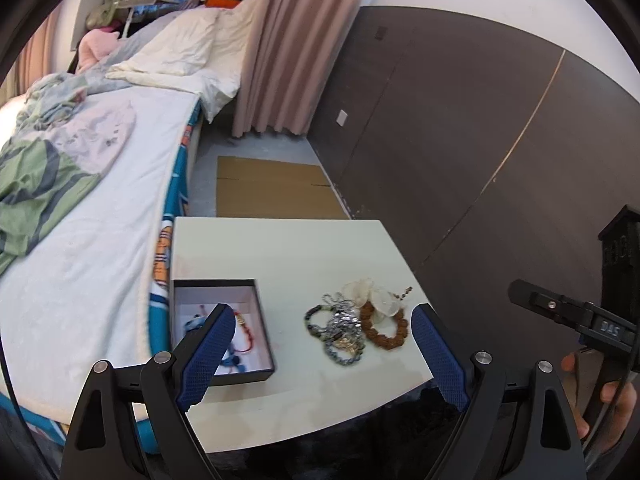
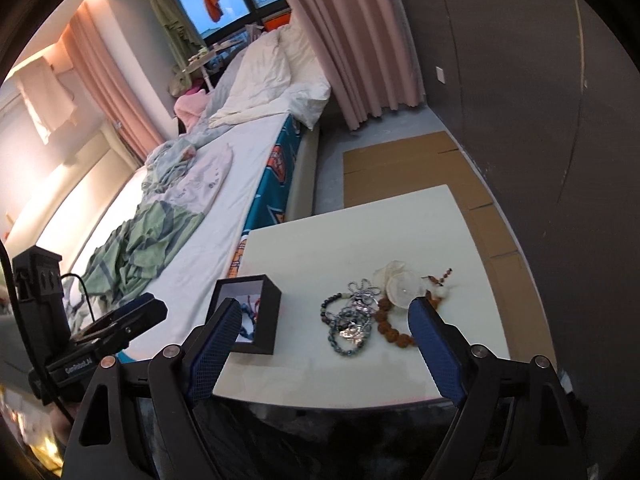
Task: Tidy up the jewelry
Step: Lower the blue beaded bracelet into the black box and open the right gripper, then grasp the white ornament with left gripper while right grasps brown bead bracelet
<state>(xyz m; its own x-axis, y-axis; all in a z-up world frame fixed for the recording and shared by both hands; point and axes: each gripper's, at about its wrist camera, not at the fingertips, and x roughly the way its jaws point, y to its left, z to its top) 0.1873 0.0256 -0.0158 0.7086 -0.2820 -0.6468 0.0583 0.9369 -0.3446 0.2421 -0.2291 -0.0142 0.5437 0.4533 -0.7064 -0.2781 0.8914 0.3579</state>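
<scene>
A small black box [image 1: 262, 320] with a white inside sits on the left of the white table [image 1: 288, 248]; it holds a red cord bracelet [image 1: 246, 330] and blue pieces. It also shows in the right wrist view [image 2: 268, 316]. A pile of jewelry lies to its right: dark bead bracelets [image 1: 340, 336], a brown bead bracelet [image 1: 386, 330] and a sheer white pouch [image 1: 374, 296]. The pile shows in the right wrist view [image 2: 354, 324] too. My left gripper [image 1: 324, 316] is open and empty above the table's near edge. My right gripper [image 2: 322, 312] is open and empty, also short of the pile.
A bed [image 1: 88, 240] with rumpled blankets runs along the table's left side. Flattened cardboard [image 1: 272, 188] lies on the floor beyond the table. A dark panelled wall [image 1: 460, 140] stands on the right. Pink curtains [image 1: 296, 40] hang at the back.
</scene>
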